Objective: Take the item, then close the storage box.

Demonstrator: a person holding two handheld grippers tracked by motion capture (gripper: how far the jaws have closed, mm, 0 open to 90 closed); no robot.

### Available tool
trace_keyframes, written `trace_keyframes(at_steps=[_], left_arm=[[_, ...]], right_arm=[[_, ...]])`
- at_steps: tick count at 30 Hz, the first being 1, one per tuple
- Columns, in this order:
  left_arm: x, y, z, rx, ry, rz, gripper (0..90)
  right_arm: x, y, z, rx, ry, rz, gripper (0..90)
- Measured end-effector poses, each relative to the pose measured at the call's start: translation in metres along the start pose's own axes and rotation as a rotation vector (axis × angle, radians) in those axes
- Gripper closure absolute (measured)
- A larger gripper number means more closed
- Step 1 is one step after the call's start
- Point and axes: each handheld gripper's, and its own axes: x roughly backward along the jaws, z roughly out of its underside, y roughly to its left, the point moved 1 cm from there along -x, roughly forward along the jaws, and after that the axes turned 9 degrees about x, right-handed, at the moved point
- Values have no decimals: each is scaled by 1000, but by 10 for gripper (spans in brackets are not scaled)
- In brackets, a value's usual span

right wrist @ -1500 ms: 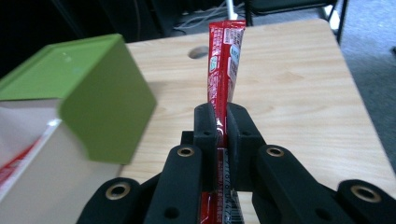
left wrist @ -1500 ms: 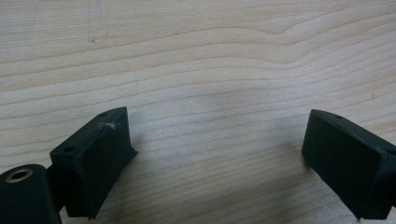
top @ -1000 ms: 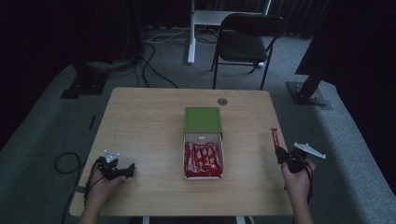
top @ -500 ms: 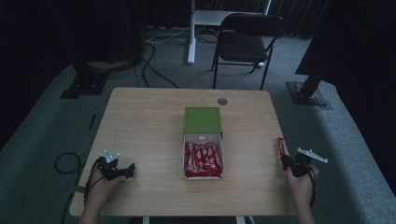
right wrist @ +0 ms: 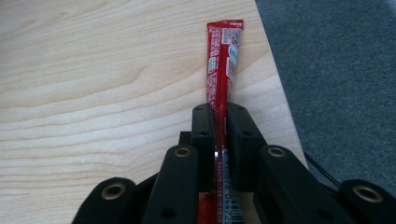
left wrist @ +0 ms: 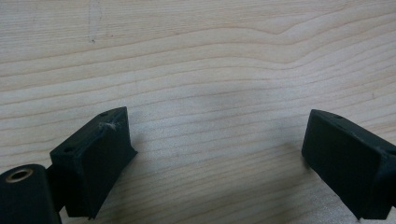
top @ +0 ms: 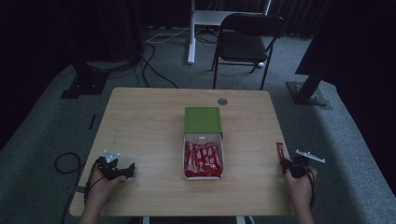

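A dim room with grey carpet surrounds your light wooden table (top: 140, 126); a black folding chair (top: 245, 39) stands beyond its far edge and cables trail across the floor at the far left. At the table's middle sits an open white box (top: 203, 156) packed with red snack packets, with a green lid (top: 202, 120) touching its far end. A small round grommet (top: 222, 101) lies near the far edge.

Your right gripper (top: 286, 164) hovers at the table's right edge, its 2 jaws pressed narrowly together on 1 long red snack stick (right wrist: 222, 60). In the right gripper view the stick stands on edge between the jaws and points away from you, along the table's rim, with carpet just to its right.

Your left gripper (top: 122, 171) rests low at the near left corner, well apart from the box. In the left gripper view its 2 jaws stand wide, with bare wood grain between them.
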Motion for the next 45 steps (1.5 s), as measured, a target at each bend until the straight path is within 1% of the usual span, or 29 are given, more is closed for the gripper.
trace_keyframes(at_steps=[2,5,9,11,12,13,14,15,17,18,19,21,22,23,24,25,26,27,29,30,31,32,33,34,35,36,38,43,45], left_arm=[[0,0,0,0,0,0,91],[0,0,0,0,0,0,91],[0,0,0,0,0,0,91],[0,0,0,1,-1,0,91],[0,0,0,-1,1,0,91],[0,0,0,-3,2,0,91],[0,0,0,-3,1,0,92],[0,0,0,-5,0,2,92],[0,-2,0,-29,4,16,92],[1,-3,0,-44,3,22,92],[1,-5,0,-58,5,29,92],[2,-11,-1,-91,3,43,91],[3,-15,-2,-103,-5,54,91],[3,-15,-2,-103,-5,54,91],[8,-24,-7,-117,-29,88,91],[8,-24,-7,-117,-29,88,91],[11,-27,-9,-123,-38,96,91],[15,-33,-13,-145,-54,107,91],[20,-40,-17,-165,-73,124,91],[20,-40,-17,-165,-73,124,91],[26,-50,-21,-180,-101,153,91],[26,-50,-21,-180,-101,153,91],[30,-57,-23,-200,-114,176,91],[30,-57,-23,-200,-114,176,91],[34,-64,-26,-211,-128,198,91],[37,-68,-27,-222,-133,208,91],[41,-76,-29,-233,-144,239,91],[50,-94,-34,-271,-171,288,91],[52,-101,-35,-278,-178,312,91]], right_arm=[[0,0,0,-2,3,-4,813],[-1,0,1,1,17,-4,765],[2,-1,-1,24,2,13,619],[6,-2,-3,40,-24,30,535],[9,-2,-5,42,-37,34,527],[12,-2,-6,39,-45,29,502],[18,-2,-10,40,-76,24,455],[18,-2,-10,40,-76,24,455],[23,-1,-14,53,-101,18,407],[26,1,-15,56,-114,5,385],[28,4,-17,74,-123,-4,369],[32,9,-20,132,-154,-21,316],[33,13,-22,153,-152,-36,329],[33,13,-22,153,-152,-36,329],[38,24,-27,176,-158,-74,293],[38,24,-27,176,-158,-74,293],[40,29,-29,192,-172,-94,280],[44,40,-32,191,-206,-130,260],[47,49,-34,223,-216,-170,251],[47,49,-34,223,-216,-170,251],[50,61,-37,271,-233,-208,250],[50,61,-37,271,-233,-208,250],[53,71,-39,317,-235,-236,248],[53,71,-39,317,-235,-236,248],[53,74,-40,339,-238,-249,248],[54,82,-41,357,-238,-277,227],[54,89,-42,384,-238,-298,215],[52,106,-41,406,-246,-340,185],[52,110,-40,416,-249,-370,170]])
